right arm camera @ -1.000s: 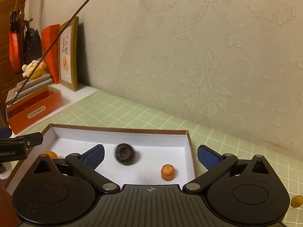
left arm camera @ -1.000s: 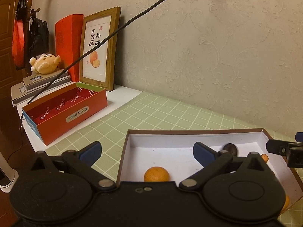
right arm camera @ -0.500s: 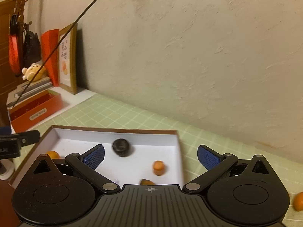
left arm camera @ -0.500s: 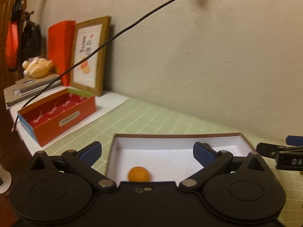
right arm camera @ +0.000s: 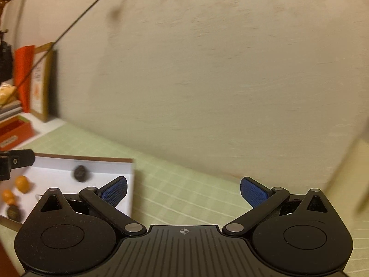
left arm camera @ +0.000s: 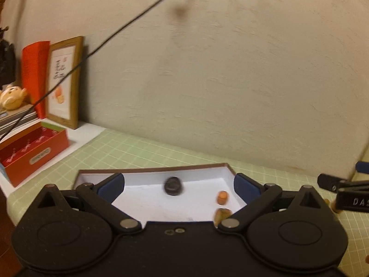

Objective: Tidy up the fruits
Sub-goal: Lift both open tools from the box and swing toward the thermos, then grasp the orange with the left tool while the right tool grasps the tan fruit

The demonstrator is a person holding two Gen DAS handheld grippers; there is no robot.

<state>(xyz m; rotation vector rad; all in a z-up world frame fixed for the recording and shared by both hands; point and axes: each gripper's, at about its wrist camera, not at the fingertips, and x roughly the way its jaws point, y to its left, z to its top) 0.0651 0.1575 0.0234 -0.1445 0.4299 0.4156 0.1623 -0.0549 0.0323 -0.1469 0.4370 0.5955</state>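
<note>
A pale textured wall fills most of both views, blurred by motion. Below it lies a green checked table mat, and on the mat sits a shallow cardboard box with a brown rim and white inside. At the far left stand a red open carton, a wooden picture frame leaning on the wall, a red envelope behind it, and a small plush toy on stacked books. A thin black cable crosses the wall diagonally.

The left gripper hangs over the near part of the box with its blue pads spread wide and nothing between them. The right gripper is over bare mat to the right of the box, its pads likewise wide apart and empty; its tip shows at the right edge of the left wrist view.

Inside the box, a dark round fruit lies near the back wall. A small orange fruit sits near the right wall, and a brownish piece lies just in front of it. The right wrist view shows two small orange fruits toward the box's left part, with another dark piece near them.
</note>
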